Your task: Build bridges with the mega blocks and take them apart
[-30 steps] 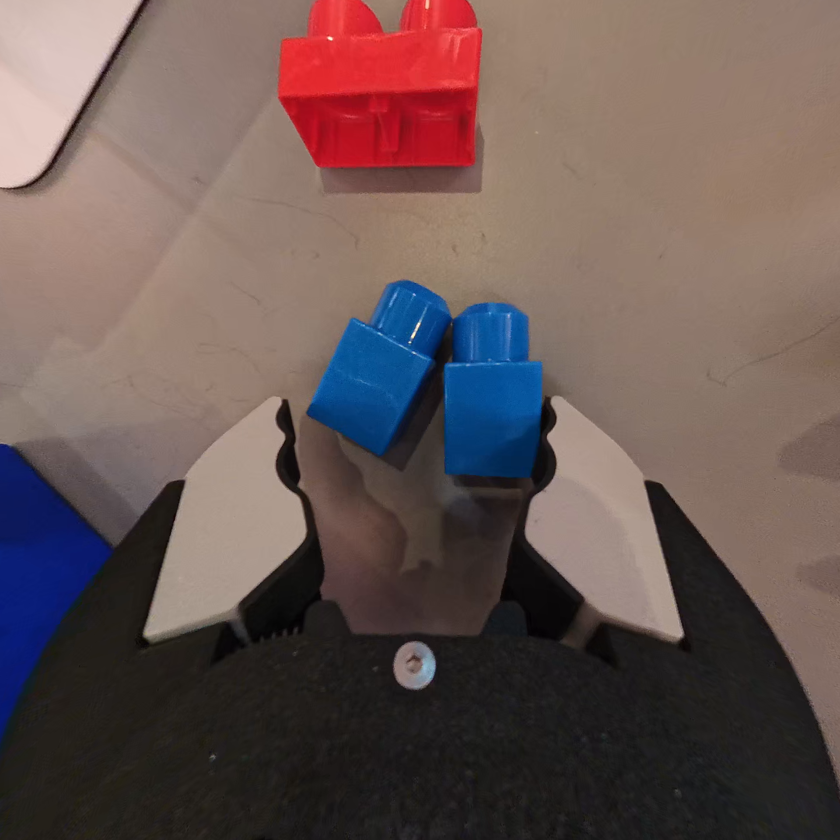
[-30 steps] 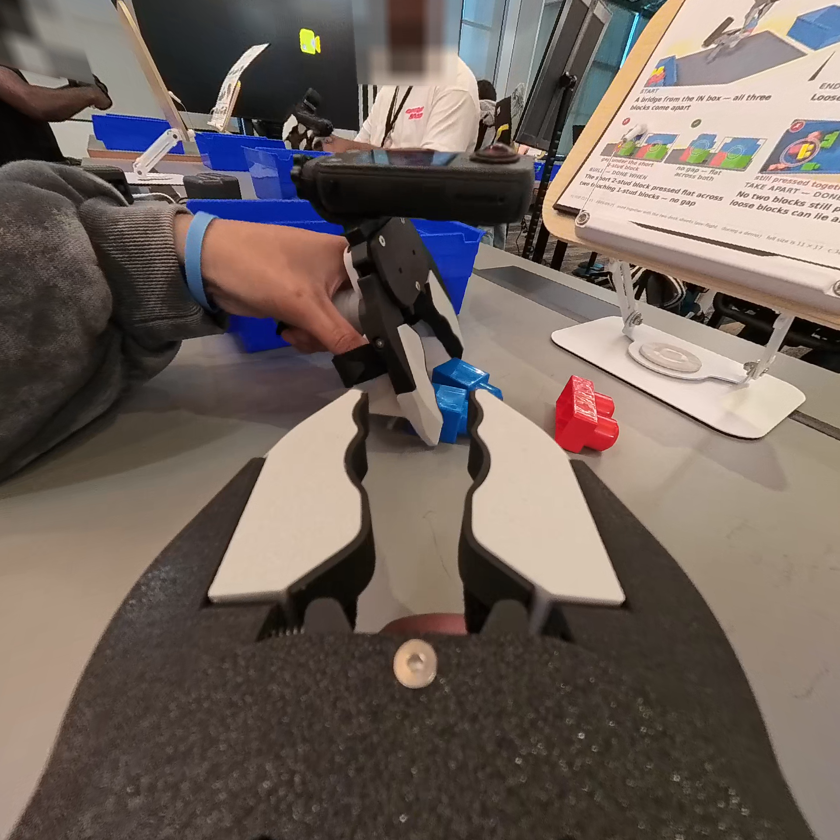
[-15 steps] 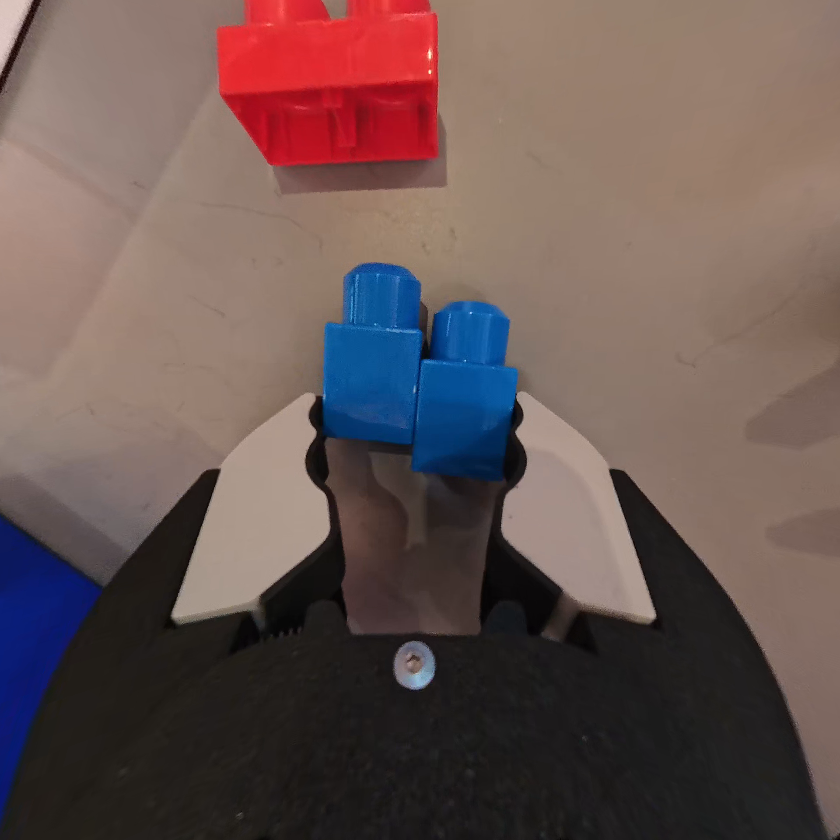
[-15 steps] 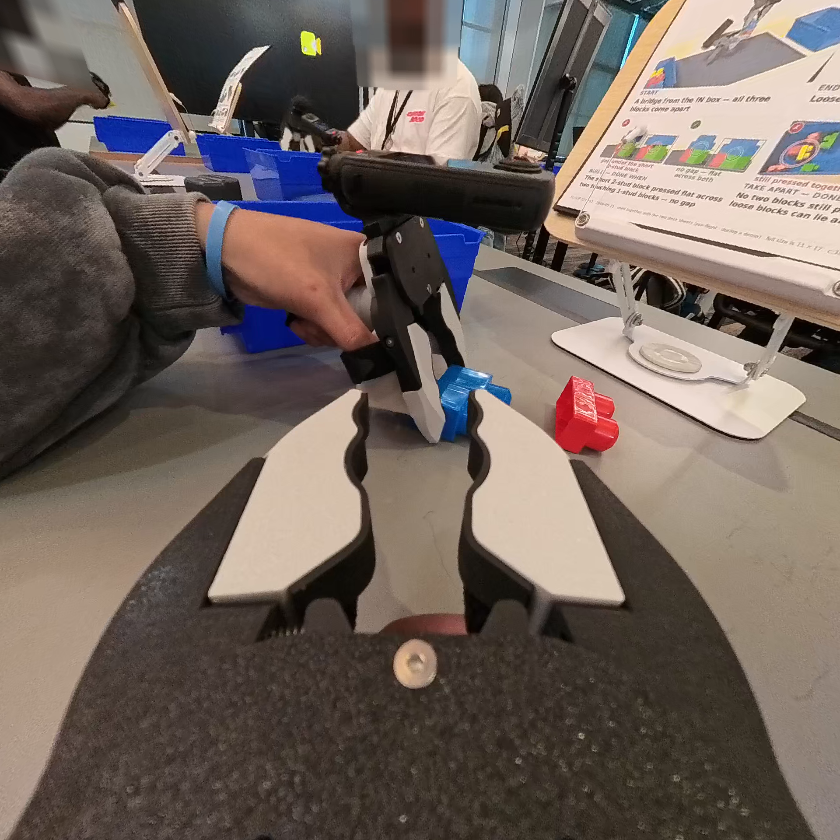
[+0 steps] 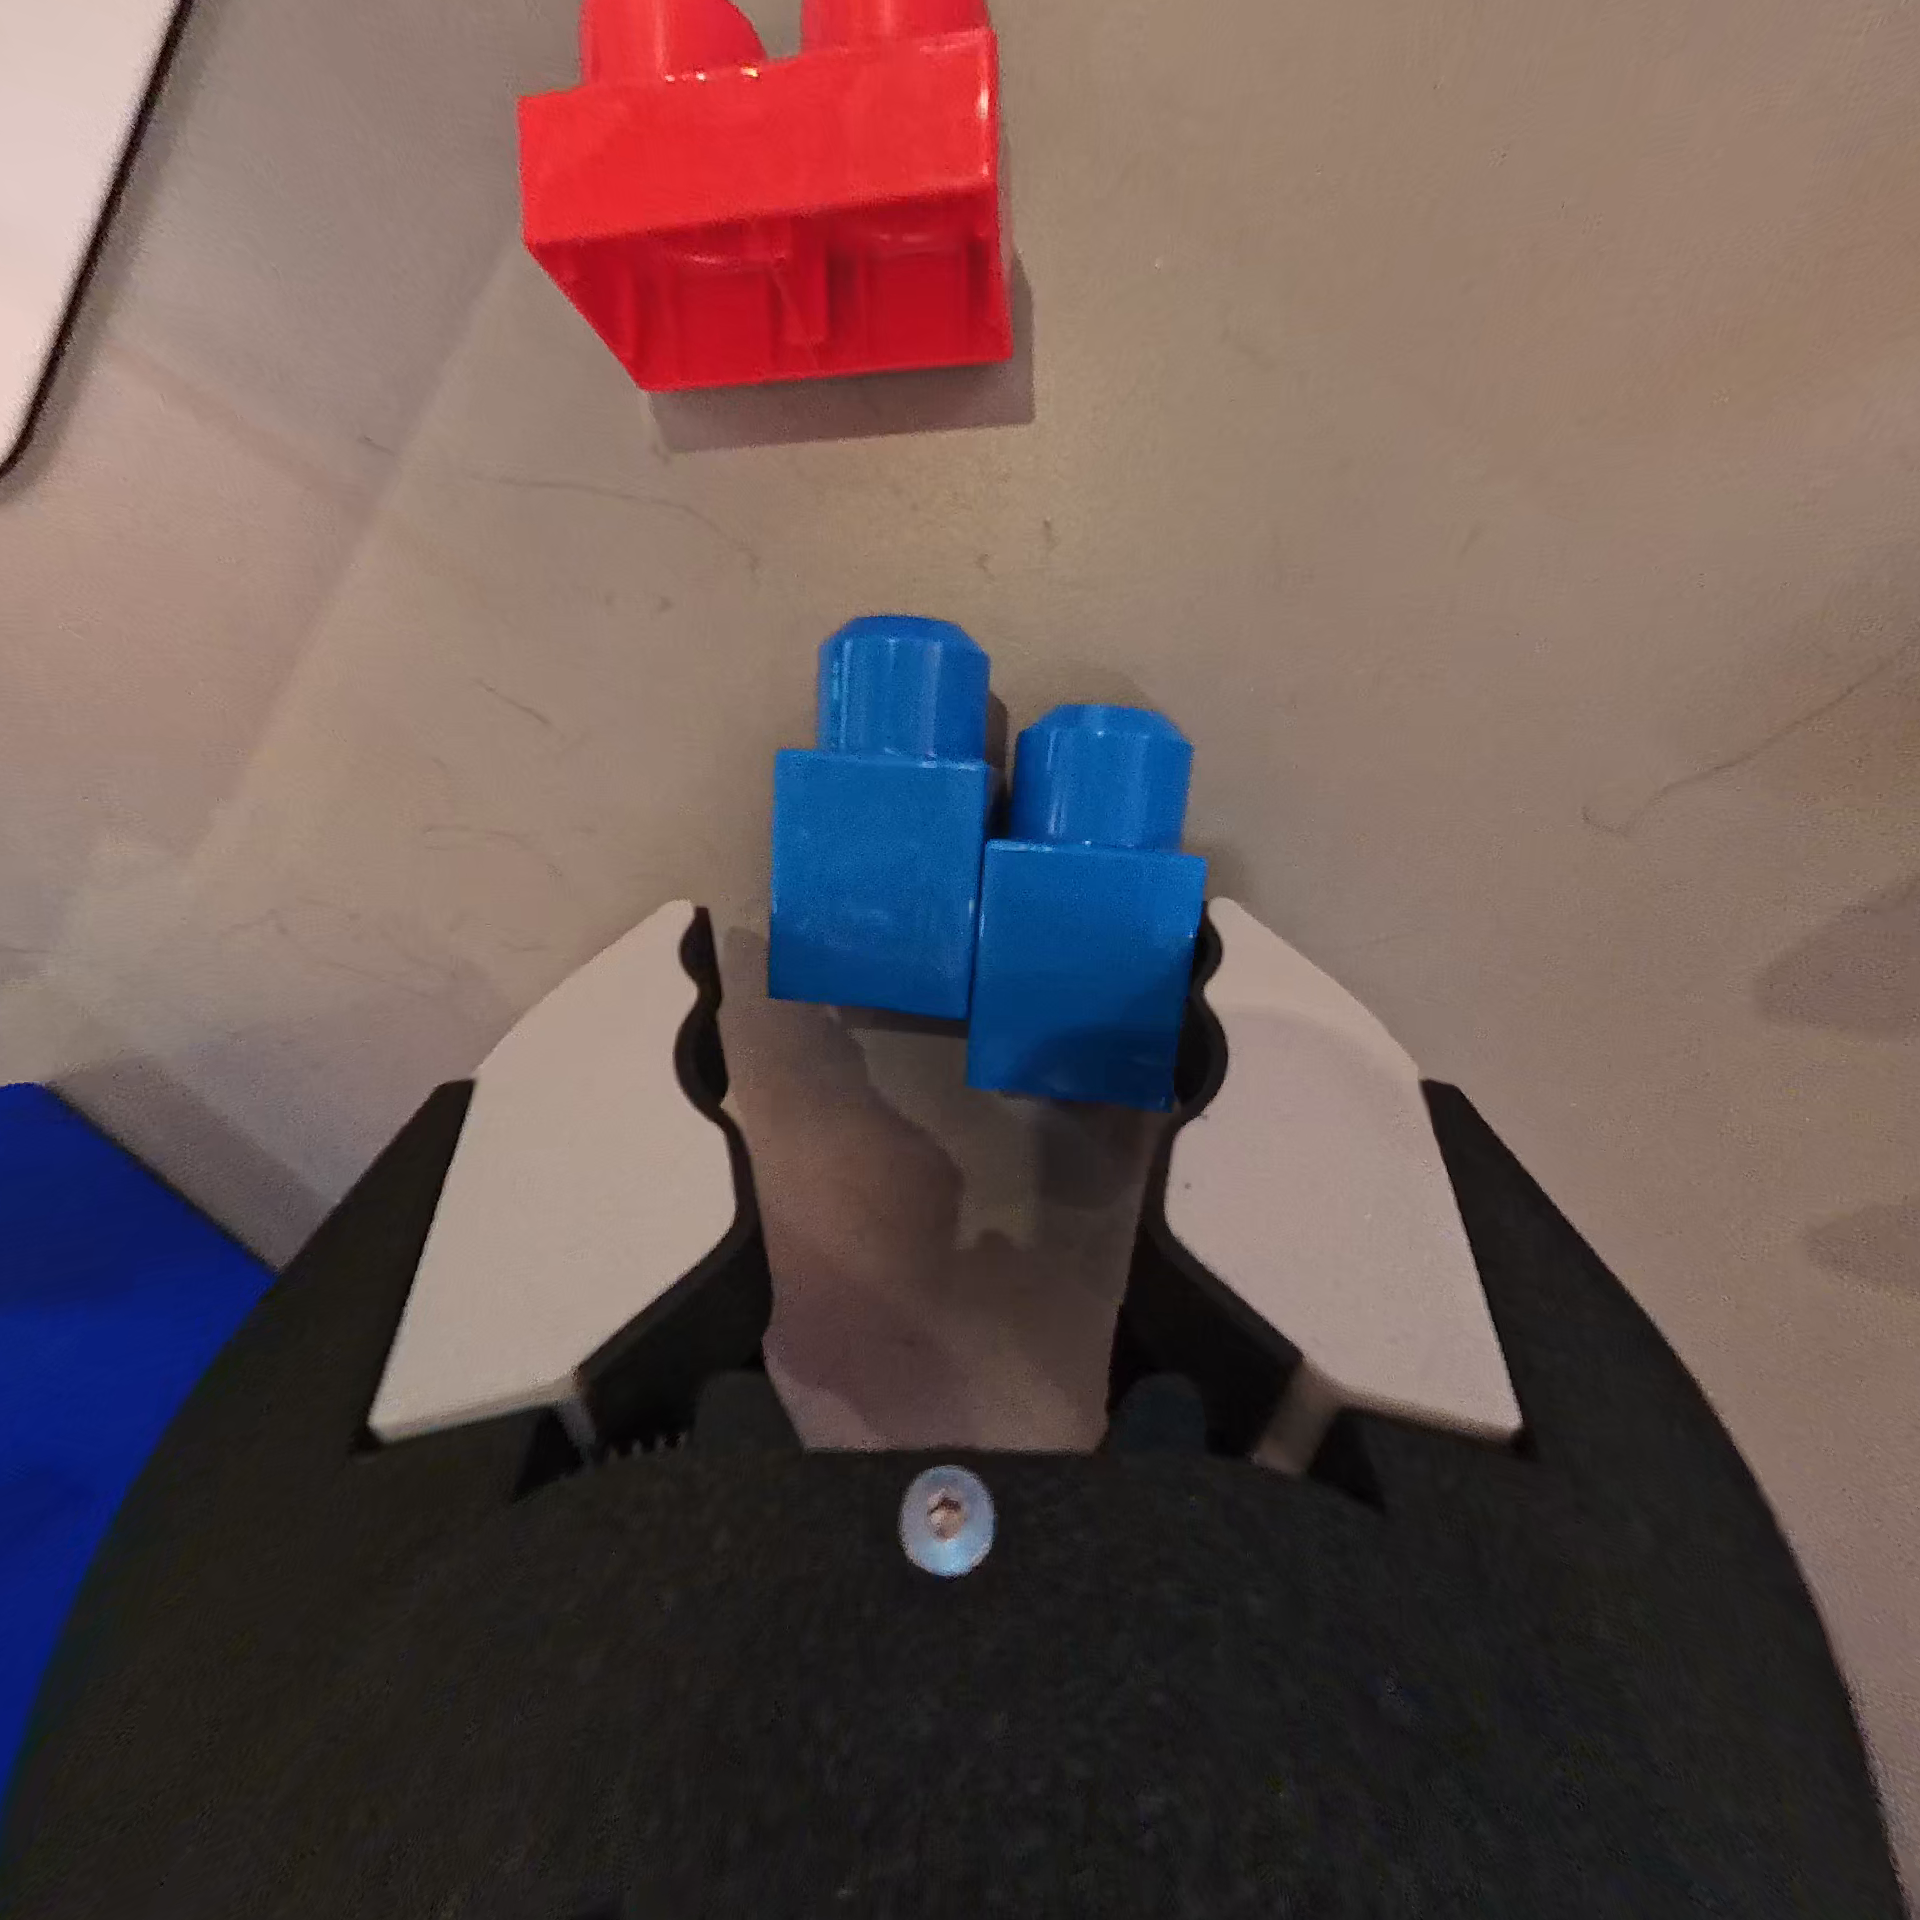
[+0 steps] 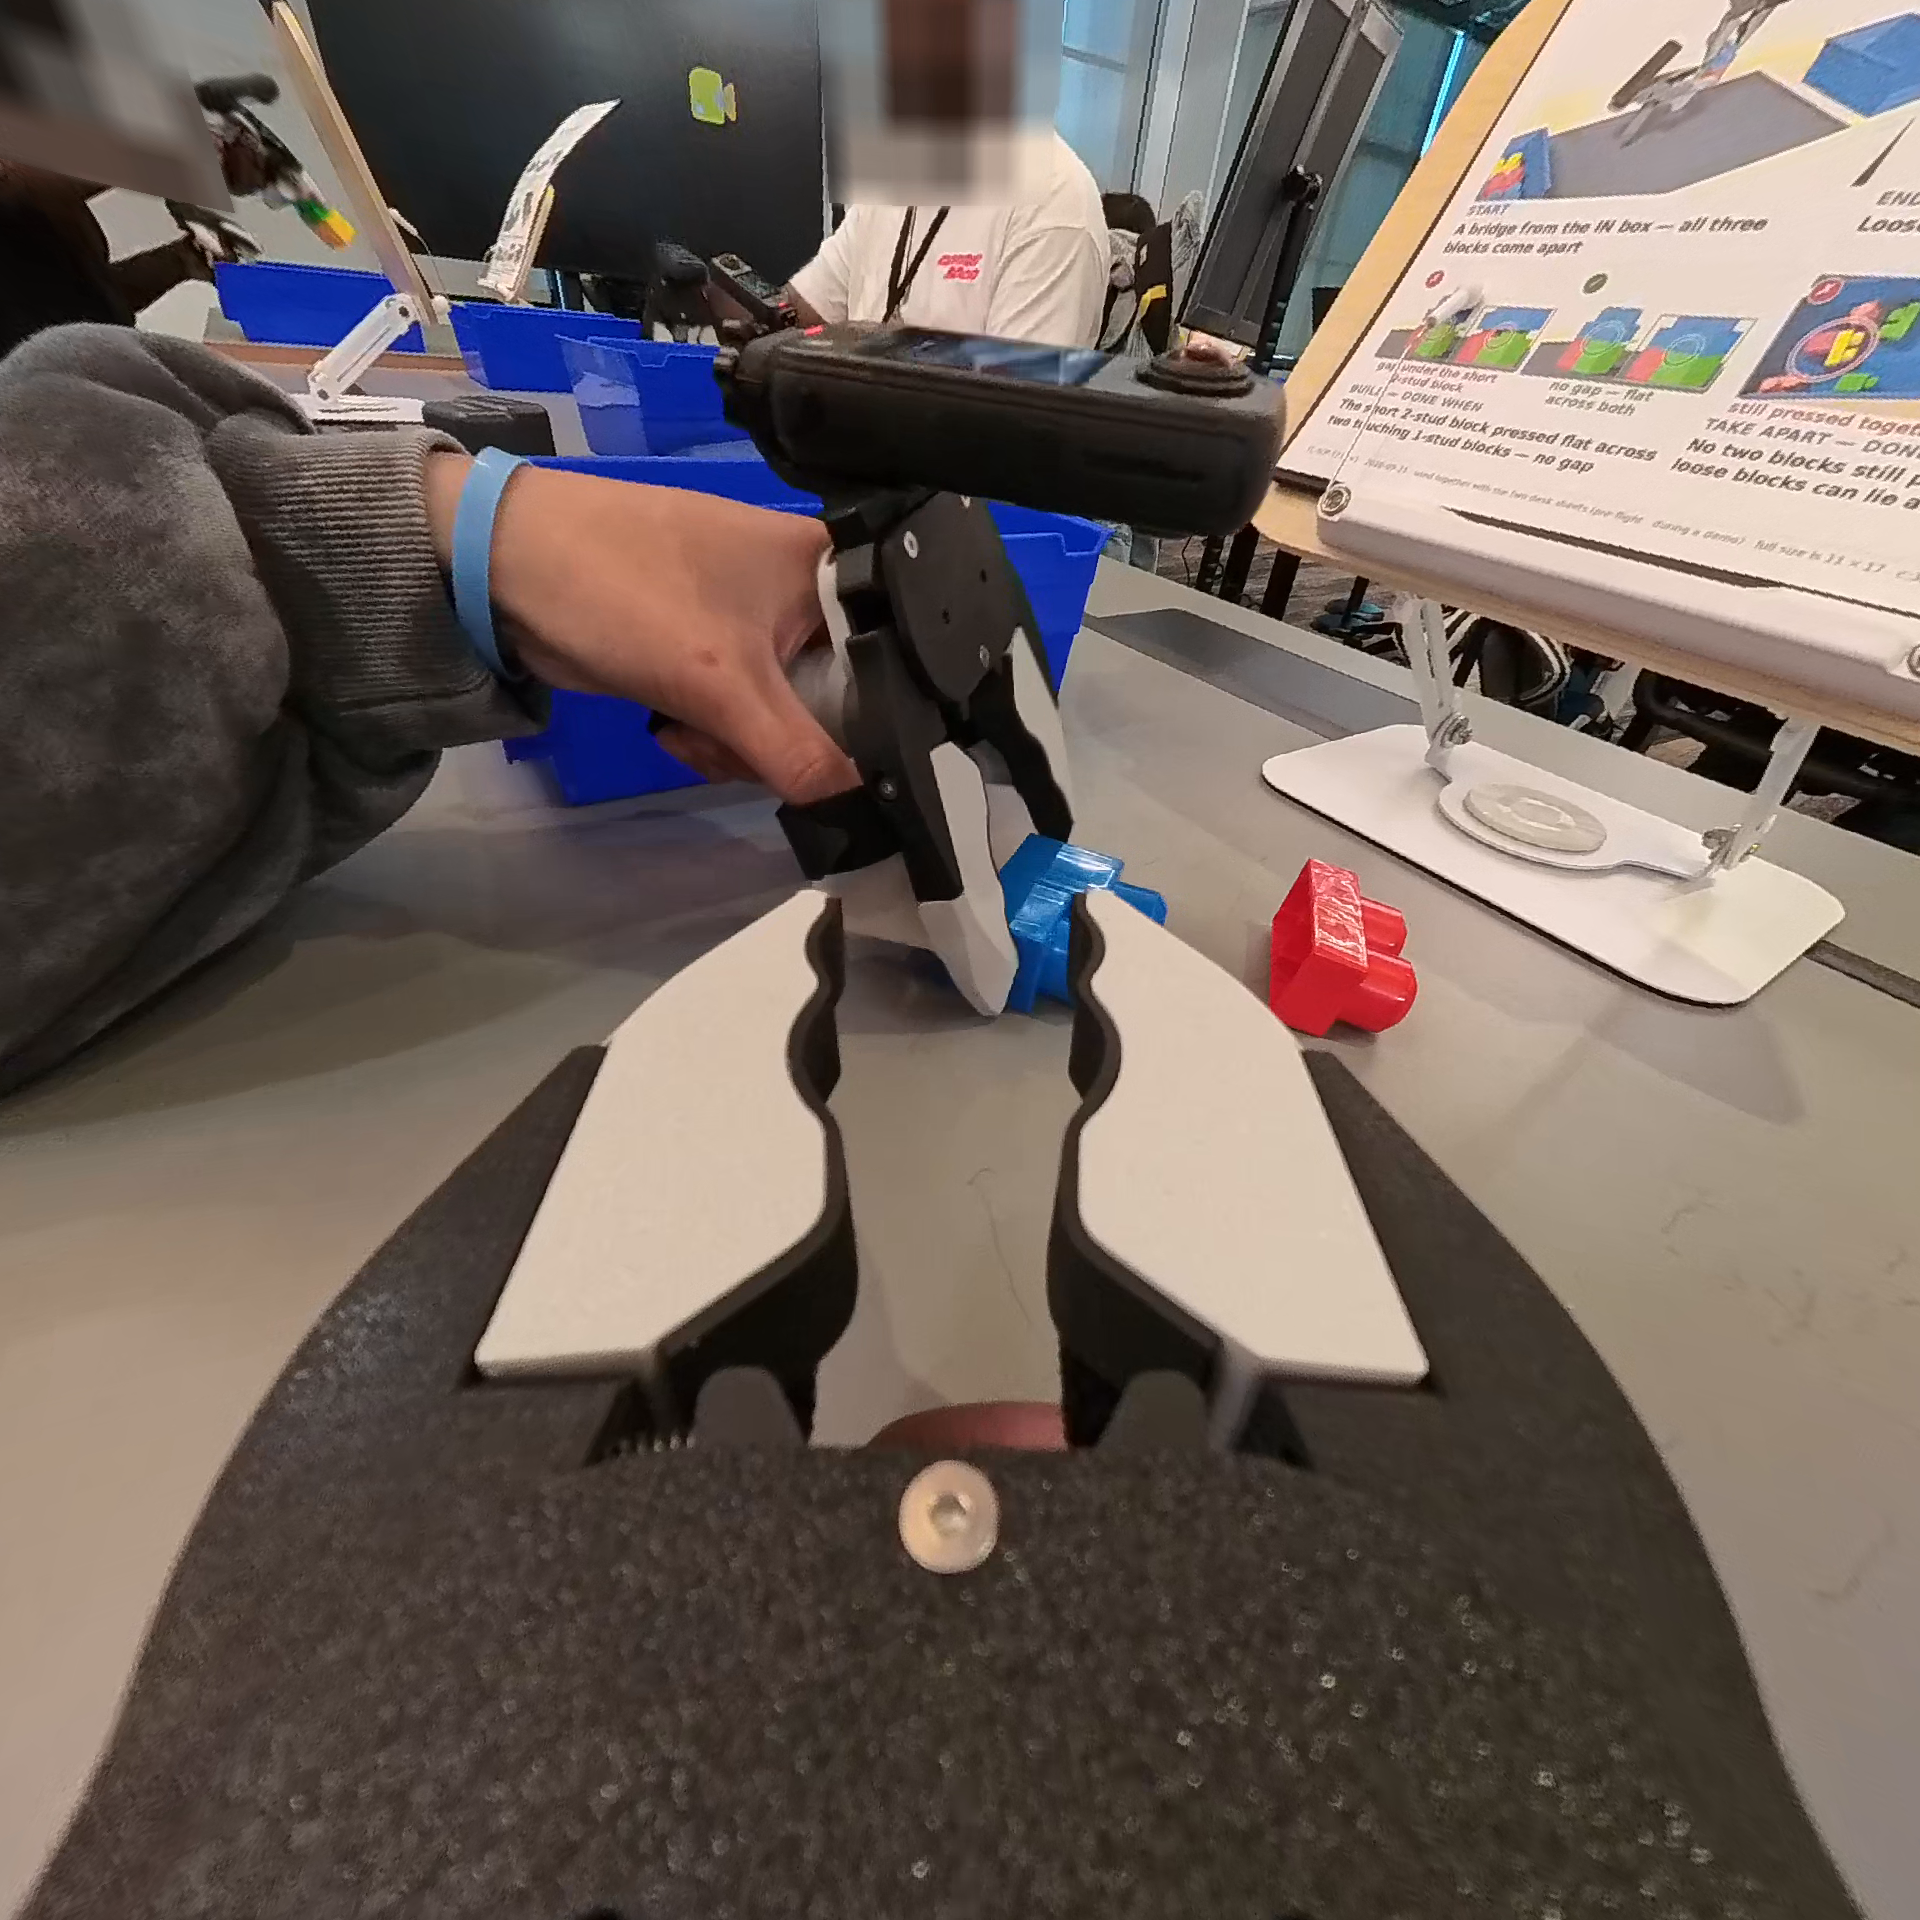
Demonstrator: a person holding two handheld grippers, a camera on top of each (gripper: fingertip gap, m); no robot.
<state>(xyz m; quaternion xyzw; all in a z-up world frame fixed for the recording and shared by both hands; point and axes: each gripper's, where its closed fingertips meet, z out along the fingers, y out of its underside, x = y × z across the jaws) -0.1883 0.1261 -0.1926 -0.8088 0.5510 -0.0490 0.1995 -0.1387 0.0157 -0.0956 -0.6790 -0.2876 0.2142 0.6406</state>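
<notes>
squaring two blue blocks [image 5: 977, 883] lying side by side, staggered, on the table [image 5: 1455, 520] between the spread left gripper [image 5: 951, 997], red block [image 5: 769, 208] lying beyond, right gripper [image 6: 951, 1039] hanging empty and parted nearby: closing gently, evening the bases.

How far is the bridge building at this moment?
Early. Done: the two blue blocks lie side by side, touching, though staggered. In hand: the open left gripper brackets them; the right gripper is open and empty. Left: stand them upright, then press the red block, lying apart, across both.
</notes>
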